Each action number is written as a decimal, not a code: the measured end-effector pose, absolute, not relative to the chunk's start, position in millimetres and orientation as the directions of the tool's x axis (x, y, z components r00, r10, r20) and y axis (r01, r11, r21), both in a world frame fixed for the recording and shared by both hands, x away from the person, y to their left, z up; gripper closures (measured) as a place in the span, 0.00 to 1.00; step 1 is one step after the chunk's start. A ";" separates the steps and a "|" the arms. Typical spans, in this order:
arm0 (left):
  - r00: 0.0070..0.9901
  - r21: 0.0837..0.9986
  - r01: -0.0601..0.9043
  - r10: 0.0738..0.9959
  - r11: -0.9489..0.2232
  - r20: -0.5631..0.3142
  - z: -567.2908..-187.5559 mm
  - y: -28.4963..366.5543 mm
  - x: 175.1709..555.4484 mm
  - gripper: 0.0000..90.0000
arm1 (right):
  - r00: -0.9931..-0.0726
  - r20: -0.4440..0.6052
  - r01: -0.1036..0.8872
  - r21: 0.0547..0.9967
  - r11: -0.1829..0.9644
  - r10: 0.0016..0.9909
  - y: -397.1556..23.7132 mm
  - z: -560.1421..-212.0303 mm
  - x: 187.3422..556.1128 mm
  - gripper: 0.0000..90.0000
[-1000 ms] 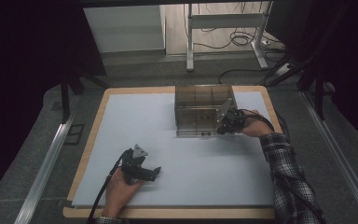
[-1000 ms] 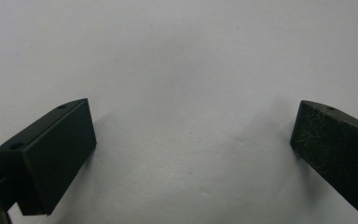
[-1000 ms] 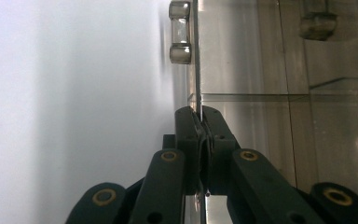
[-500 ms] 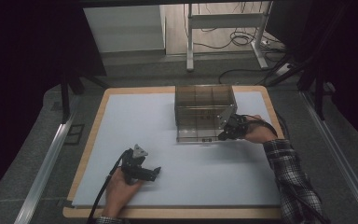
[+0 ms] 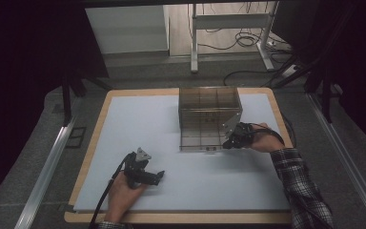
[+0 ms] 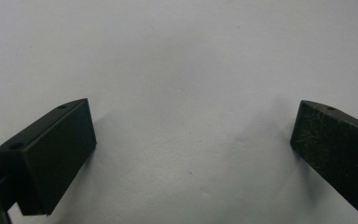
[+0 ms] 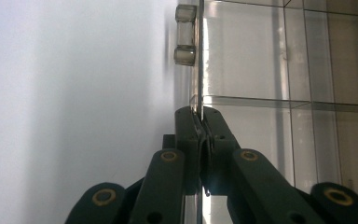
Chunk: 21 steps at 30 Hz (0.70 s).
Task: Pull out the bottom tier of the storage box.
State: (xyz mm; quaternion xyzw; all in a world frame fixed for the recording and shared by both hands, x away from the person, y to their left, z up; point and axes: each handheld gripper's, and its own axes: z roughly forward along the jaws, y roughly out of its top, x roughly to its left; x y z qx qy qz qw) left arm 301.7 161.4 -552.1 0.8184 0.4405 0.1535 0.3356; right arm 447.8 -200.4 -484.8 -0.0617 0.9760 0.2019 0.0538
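A clear brownish box (image 5: 209, 102) with inner dividers stands at the back middle of the white mat (image 5: 138, 124). Its thin front panel (image 7: 199, 70) swings out from the box (image 7: 279, 56), and a small clear knob (image 7: 185, 35) sits on the panel's far end. My right gripper (image 5: 228, 142) is at the box's near right corner. Its jaws (image 7: 200, 119) are shut on the panel's edge. My left gripper (image 5: 155, 176) rests low on the mat at the near left, apart from the box. It (image 6: 193, 154) is open, with bare mat between the jaws.
The mat lies on a wooden board (image 5: 95, 143) with a raised rim. Metal rails (image 5: 47, 171) run along both sides of the table. Beyond the far edge stand a desk frame (image 5: 194, 43) and cables on the floor.
My right gripper has moved toward the near edge and slightly left, bringing the box's front panel with it. The left gripper has stayed put.
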 end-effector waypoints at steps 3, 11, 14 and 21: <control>0.565 0.684 0.618 0.824 -0.387 -0.044 -552.1 161.4 301.7 0.00 | -0.988 -0.113 -0.139 0.390 0.910 -0.102 -199.6 -488.8 446.7 0.96; 0.565 0.684 0.618 0.824 -0.387 -0.044 -552.1 161.4 301.7 0.00 | -0.986 -0.143 -0.139 0.398 0.907 -0.088 -201.6 -487.9 445.0 0.90; 0.565 0.685 0.618 0.824 -0.387 -0.045 -552.2 161.4 301.7 0.00 | -0.984 -0.156 -0.142 0.401 0.905 -0.085 -201.8 -486.2 443.6 0.88; 0.565 0.685 0.618 0.824 -0.387 -0.044 -552.1 161.4 301.7 0.00 | -0.983 -0.166 -0.142 0.416 0.898 -0.078 -199.8 -484.1 439.3 0.83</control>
